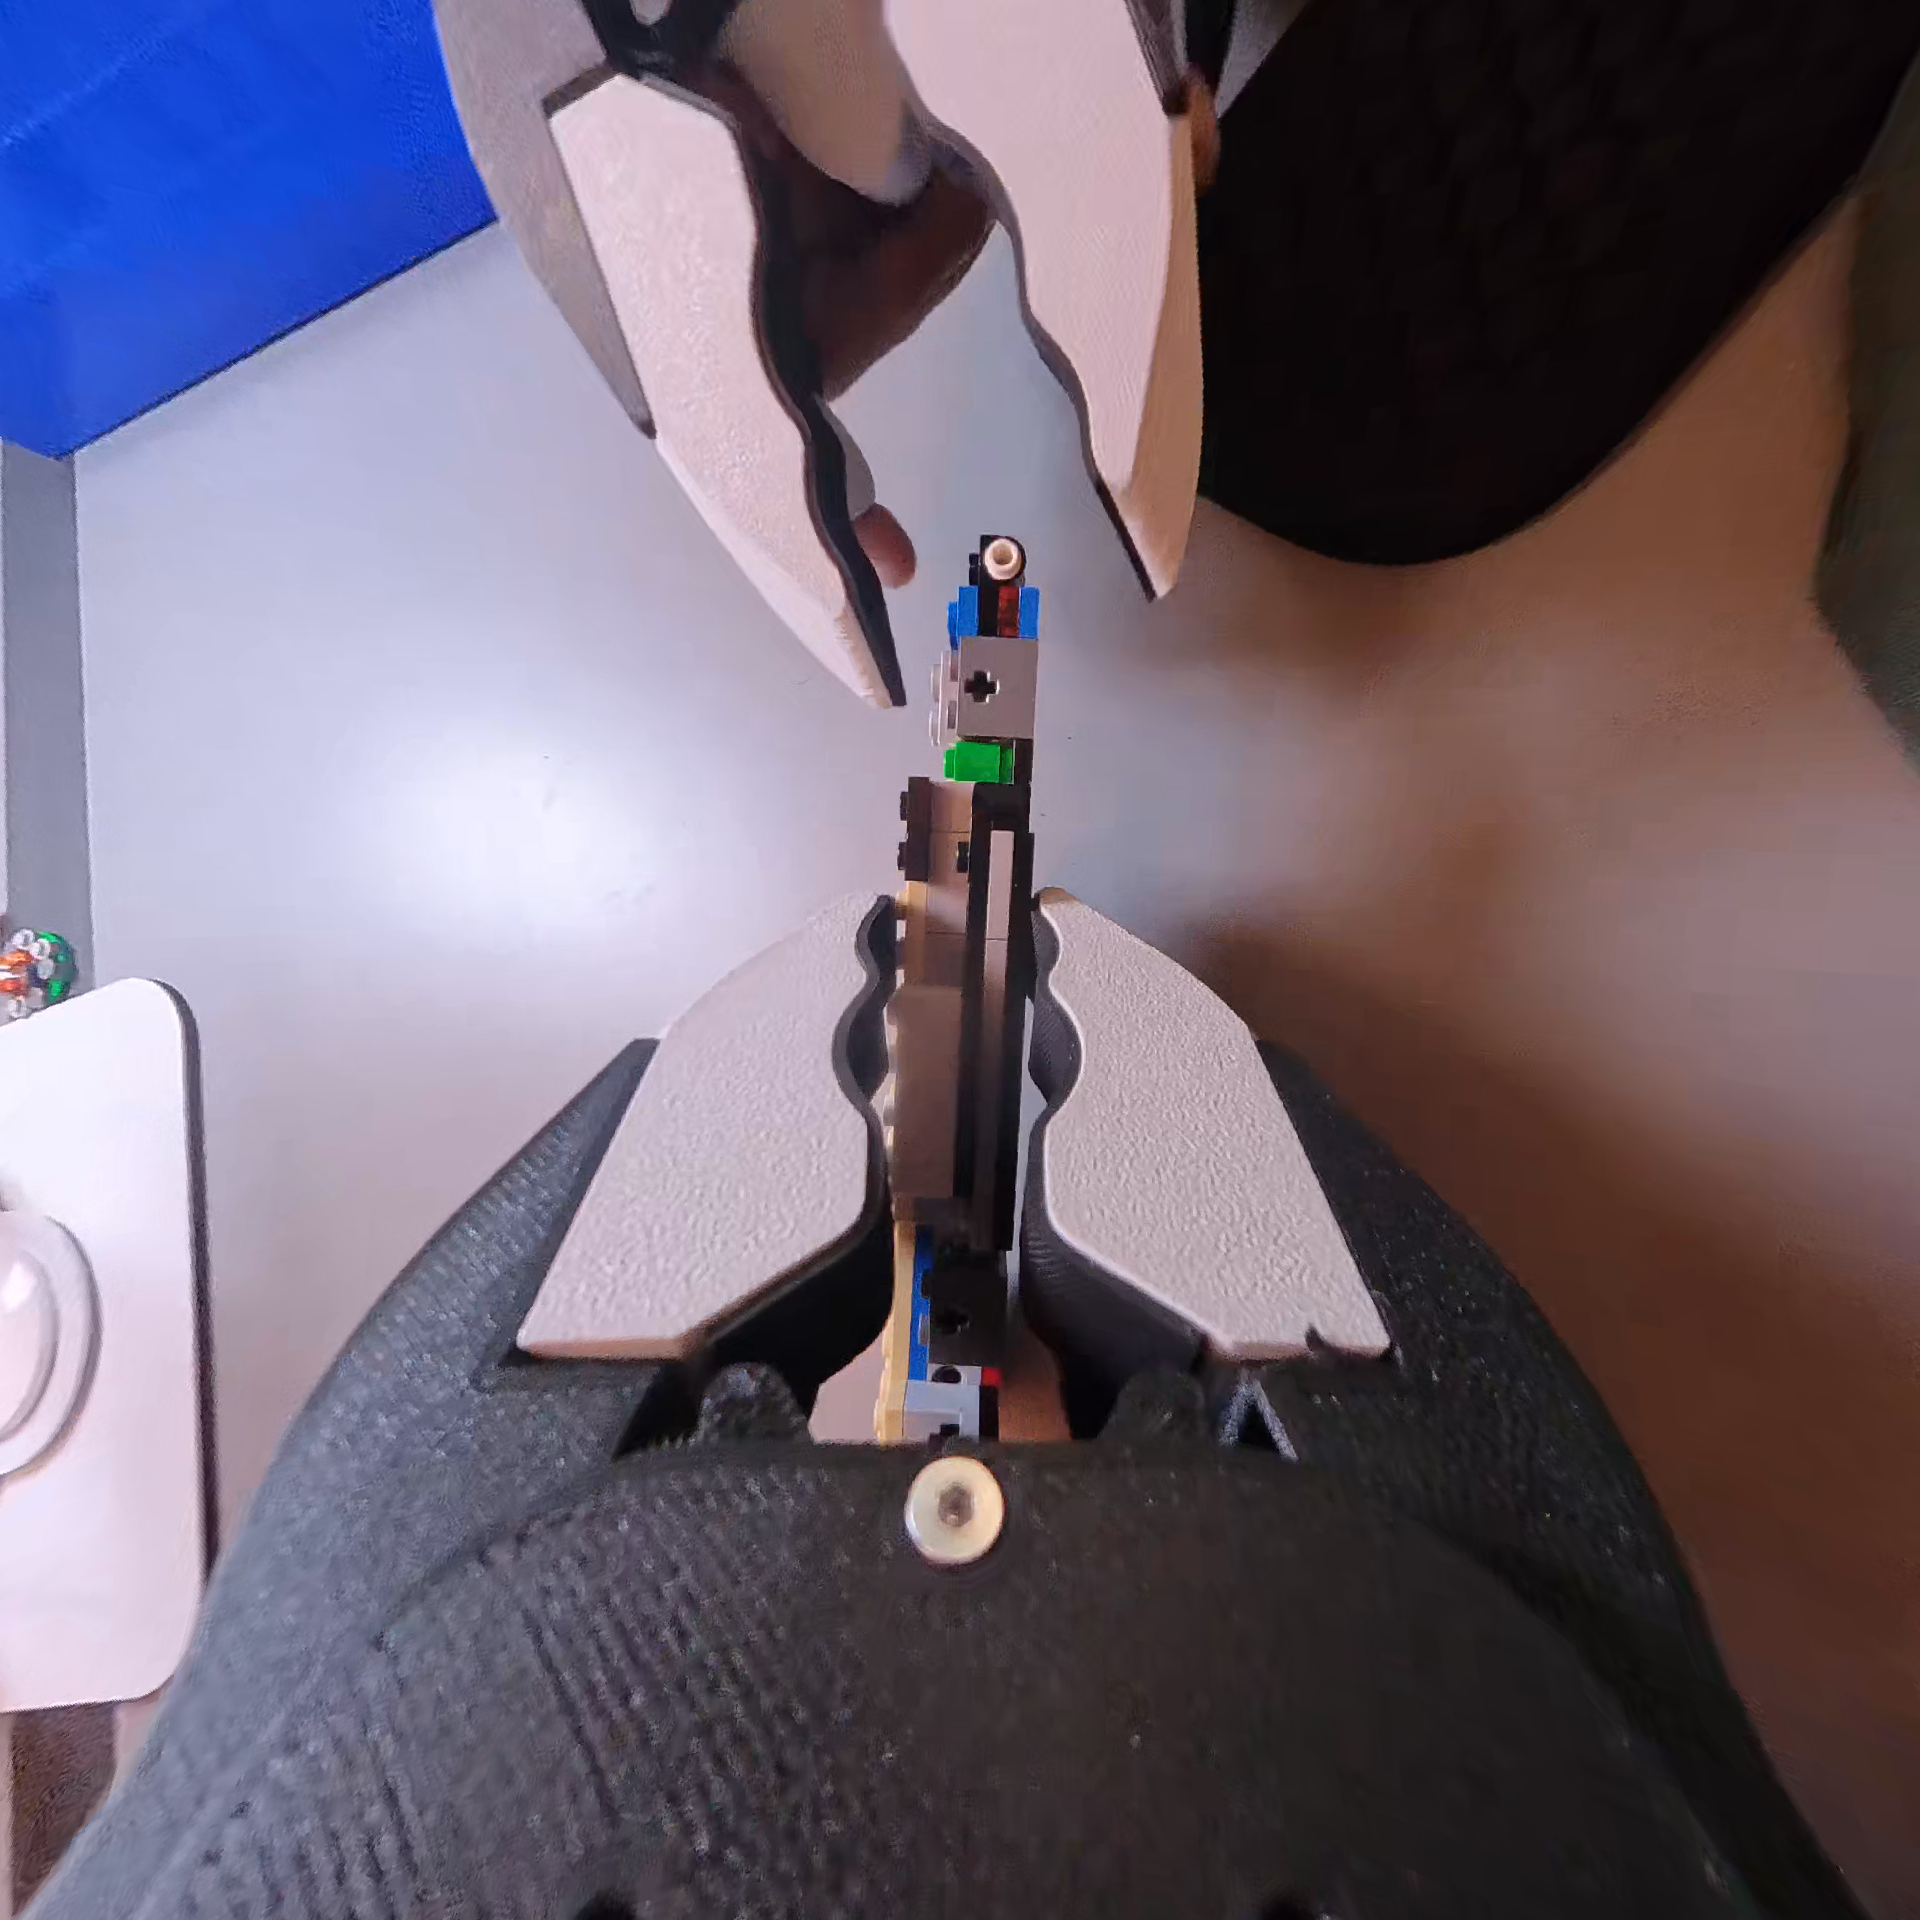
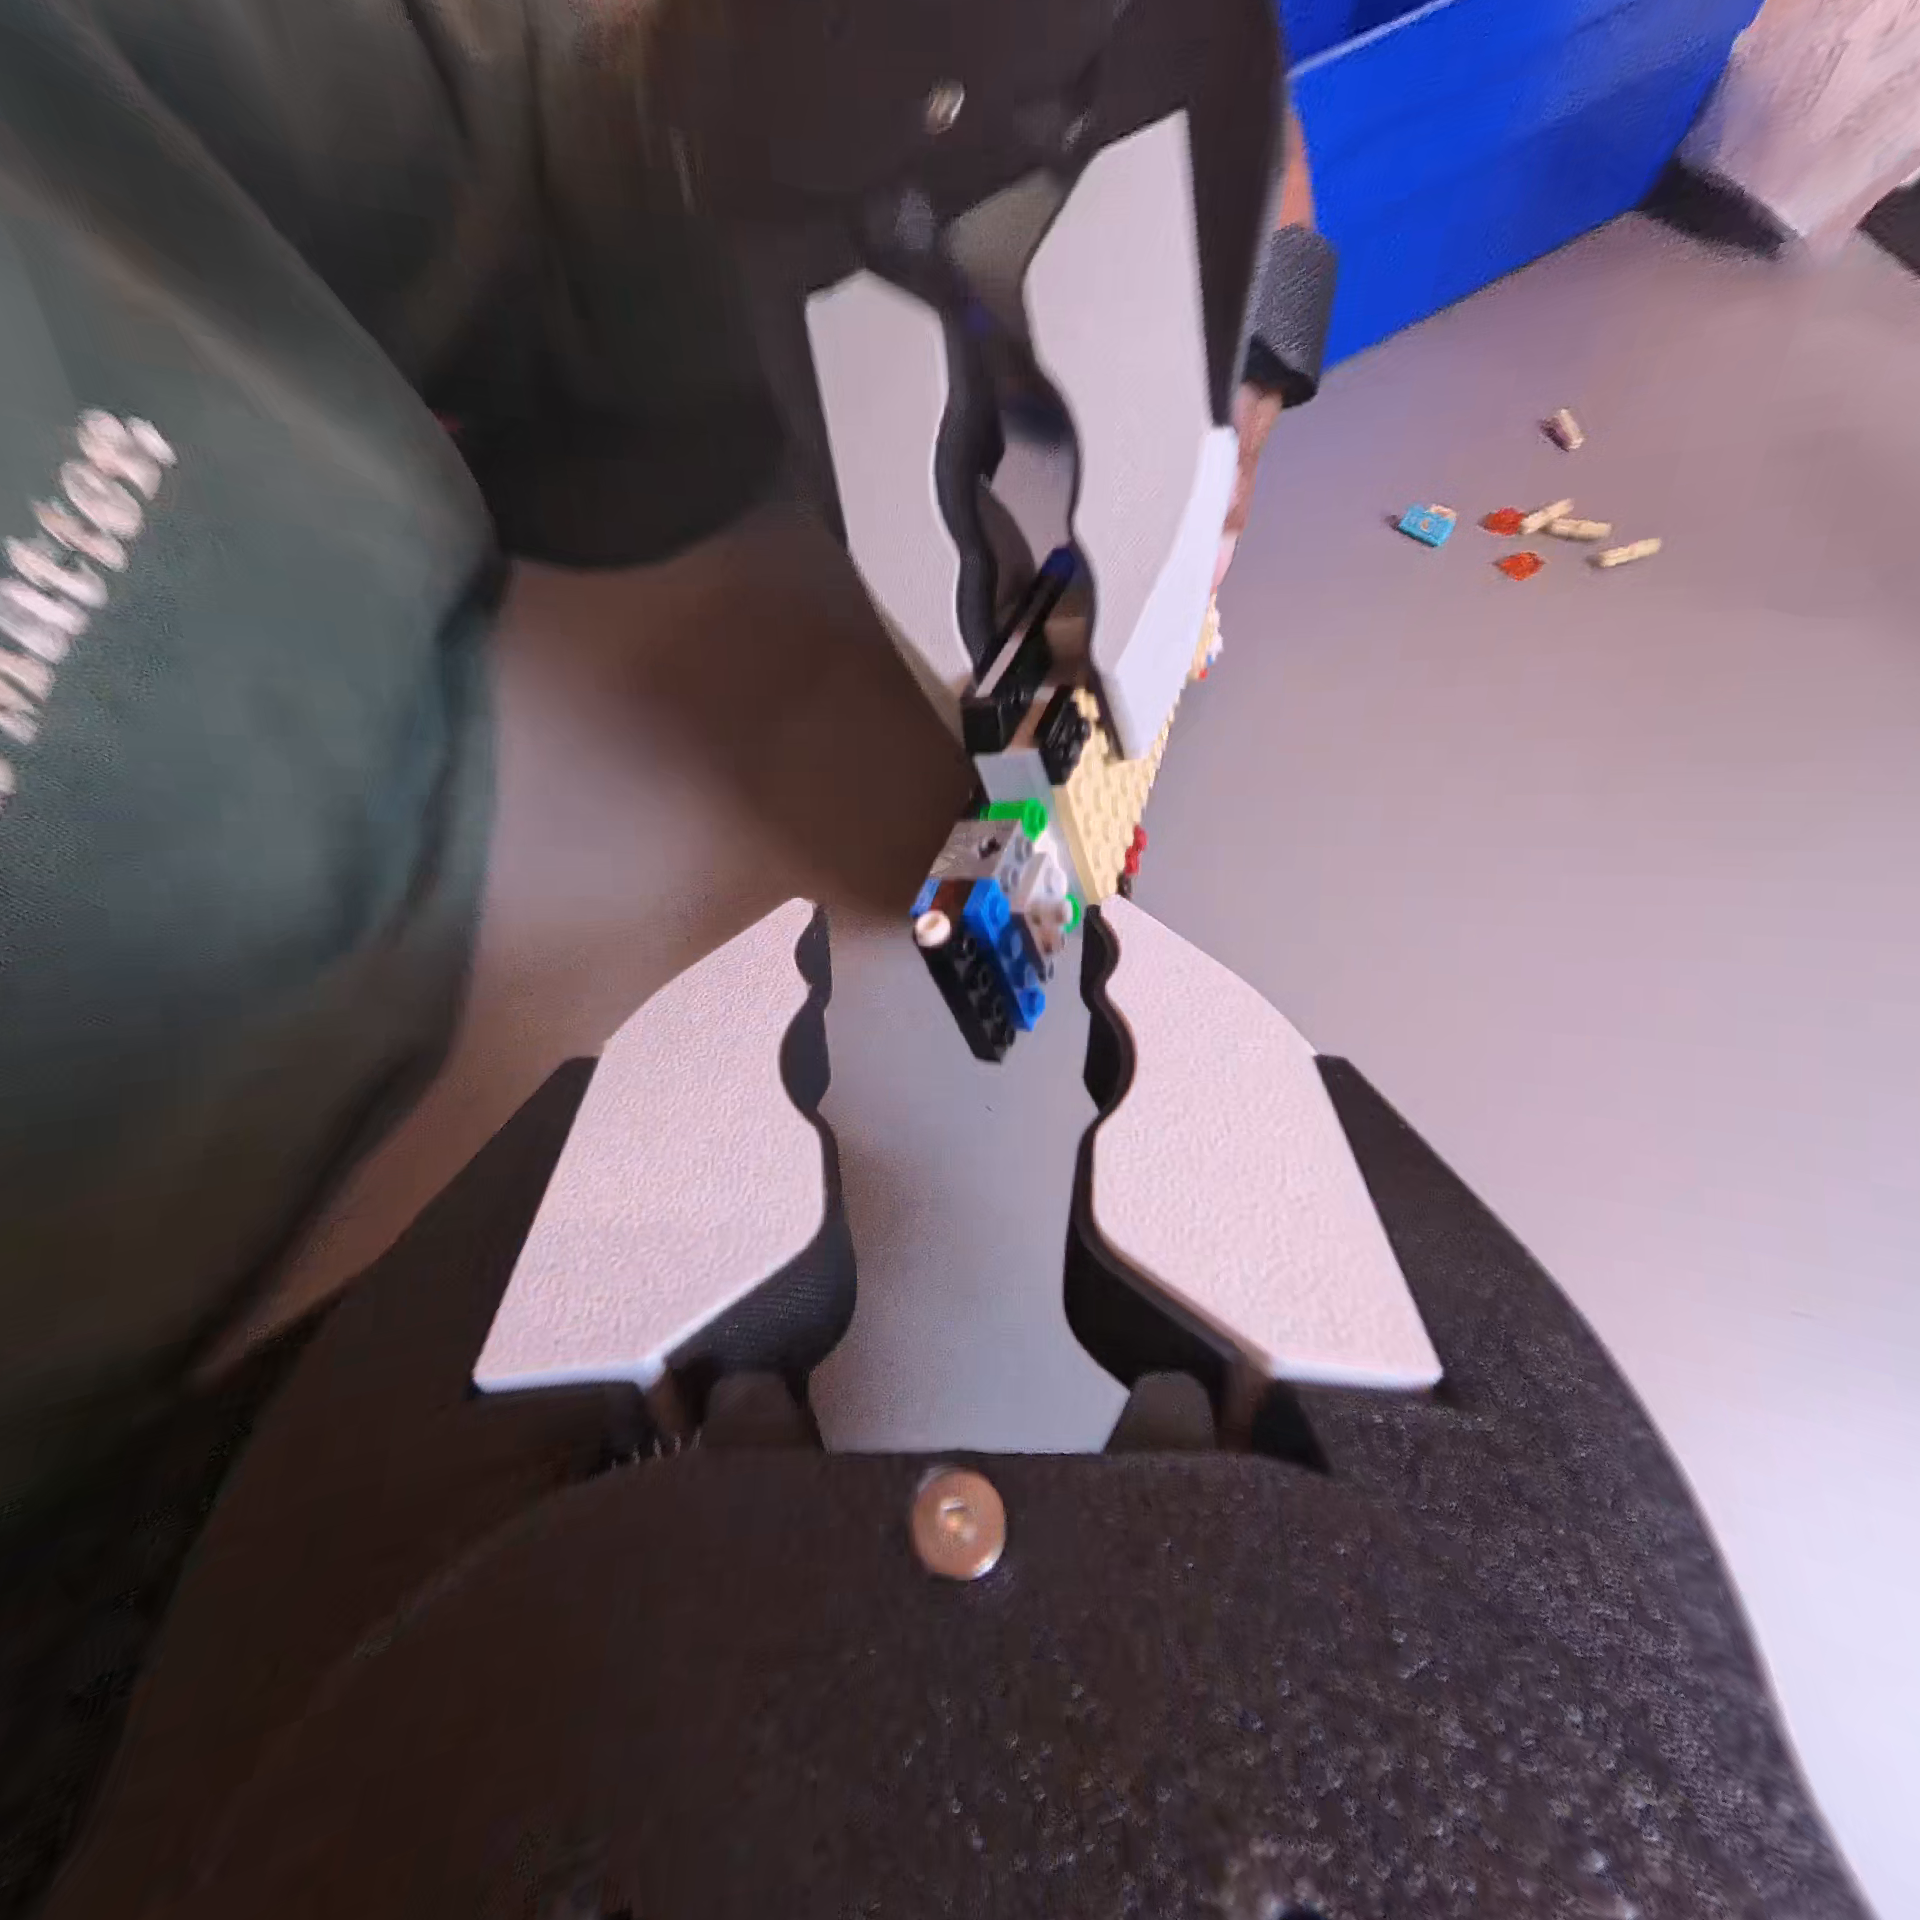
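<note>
Item: toy-brick assembly (image 1: 977, 935), a narrow stack of black, tan, grey, green and blue bricks on a tan studded plate, held edge-on above a grey tabletop (image 1: 416, 727). Left gripper (image 1: 961, 914): both white fingers pressed against the flanks of the assembly, which runs from deep in the throat out past the fingertips toward 12 o'clock. Right gripper (image 2: 951, 925): claw spread, nothing pinched; the assembly's far end, blue and black bricks with a small white peg, hangs between the fingertips, nearer the finger at 3 o'clock, with a clear gap on the 9 o'clock side. In the left wrist view this gripper comes down from 12 o'clock, its tips either side of the stack's top. Surroundings: blue bin (image 2: 1475, 156) at 1 o'clock in the right wrist view; loose small bricks (image 2: 1527, 530), tan, orange and blue, on the table at 2 o'clock; white tray (image 1: 94, 1299) at 9 o'clock in the left wrist view; dark green garment (image 2: 187, 727) of a person at 9 o'clock.
</note>
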{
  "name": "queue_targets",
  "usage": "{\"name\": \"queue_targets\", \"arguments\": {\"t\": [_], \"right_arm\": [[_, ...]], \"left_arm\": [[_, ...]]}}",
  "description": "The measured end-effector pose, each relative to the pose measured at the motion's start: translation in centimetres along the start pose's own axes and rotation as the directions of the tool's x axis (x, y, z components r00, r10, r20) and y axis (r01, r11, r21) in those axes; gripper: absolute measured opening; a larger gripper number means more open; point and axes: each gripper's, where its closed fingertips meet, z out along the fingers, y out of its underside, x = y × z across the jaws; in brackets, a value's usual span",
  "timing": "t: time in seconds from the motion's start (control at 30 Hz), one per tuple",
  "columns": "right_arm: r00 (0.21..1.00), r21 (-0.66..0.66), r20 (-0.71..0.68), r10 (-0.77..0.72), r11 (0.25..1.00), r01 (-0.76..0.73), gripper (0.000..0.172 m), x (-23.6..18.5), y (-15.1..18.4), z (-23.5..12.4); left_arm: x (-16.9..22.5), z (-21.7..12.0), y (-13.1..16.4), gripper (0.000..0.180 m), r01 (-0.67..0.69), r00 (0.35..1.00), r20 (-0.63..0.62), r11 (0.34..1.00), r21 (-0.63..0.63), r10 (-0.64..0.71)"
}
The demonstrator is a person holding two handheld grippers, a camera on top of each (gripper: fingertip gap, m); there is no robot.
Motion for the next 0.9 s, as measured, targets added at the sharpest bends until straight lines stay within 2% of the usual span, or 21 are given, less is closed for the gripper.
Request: {"name": "queue_targets", "arguments": {"t": [0.1, 0.17, 0.2, 0.3, 0.43, 0.63, 0.77, 0.9], "right_arm": [[0.977, -0.046, -0.151, -0.152, 0.988, 0.146, 0.043, 0.7, 0.1, 0.4], [0.964, -0.034, -0.200, -0.177, 0.984, 0.174, 0.023, 0.9, -0.4, 0.5], [0.959, -0.037, -0.212, -0.187, 0.982, 0.184, 0.021, 1.1, -0.4, 0.5], [0.960, -0.029, -0.217, -0.176, 0.984, 0.174, 0.020, 1.1, -0.6, 0.5], [0.968, 0.002, -0.210, -0.137, 0.990, 0.141, 0.020, 1.1, -0.9, 0.6], [0.943, -0.038, -0.275, -0.188, 0.982, 0.184, 0.019, 1.6, -0.3, 1.1], [0.983, 0.063, -0.183, 0.018, 0.998, -0.007, 0.019, 1.8, -0.4, 1.0], [0.981, 0.089, -0.085, 0.177, 0.982, -0.169, 0.020, 1.8, 0.2, 1.3]], "left_arm": [[-0.1, -0.1, 0.0, 0.024, 0.033, 0.999, -0.017, 0.999, 0.014, -0.033], [-0.1, -0.1, 0.0, 0.024, 0.050, 0.998, -0.030, 0.999, 0.018, -0.050], [-0.2, -0.2, 0.0, 0.024, 0.057, 0.998, -0.029, 0.998, 0.018, -0.056], [-0.1, -0.3, 0.0, 0.023, 0.064, 0.998, -0.029, 0.998, 0.019, -0.063], [-0.1, 0.2, -0.3, 0.029, 0.001, 1.000, 0.026, 1.000, 0.010, -0.002], [-0.1, 0.6, 0.2, 0.024, 0.021, 1.000, 0.012, 1.000, -0.015, -0.021], [-0.1, 0.5, 0.1, 0.025, 0.033, 0.999, 0.016, 0.999, -0.012, -0.033], [0.1, 0.9, 0.5, 0.026, 0.055, 0.998, -0.007, 0.998, -0.012, -0.056]]}}
